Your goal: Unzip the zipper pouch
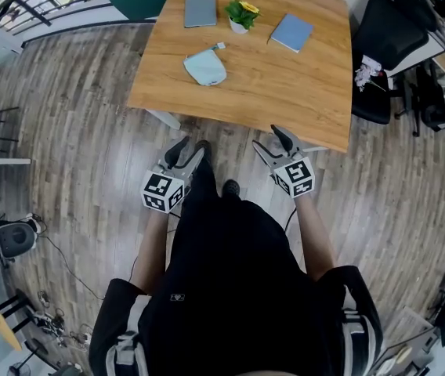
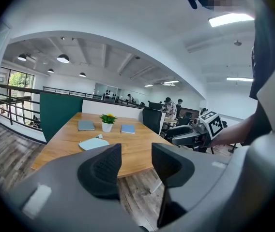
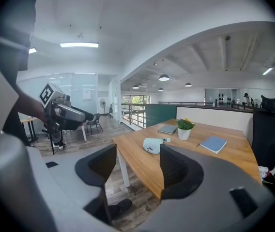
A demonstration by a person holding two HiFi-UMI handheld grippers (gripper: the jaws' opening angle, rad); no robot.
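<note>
A pale blue zipper pouch (image 1: pixel 205 67) lies on the wooden table (image 1: pixel 285 84), its zipper tab pointing to the far right. It shows small in the left gripper view (image 2: pixel 93 143) and in the right gripper view (image 3: pixel 152 145). Both grippers hang in front of the table's near edge, over the floor and well short of the pouch. My left gripper (image 1: pixel 191 149) (image 2: pixel 136 166) is open with nothing between its jaws. My right gripper (image 1: pixel 269 138) (image 3: pixel 138 168) is open too and holds nothing.
Beyond the pouch stand a small potted plant (image 1: pixel 241 14), a grey notebook (image 1: pixel 200 11) and a blue notebook (image 1: pixel 291 32). A black office chair (image 1: pixel 379 45) sits at the table's right side. The person's shoes (image 1: pixel 230 186) are on the wood floor below the table edge.
</note>
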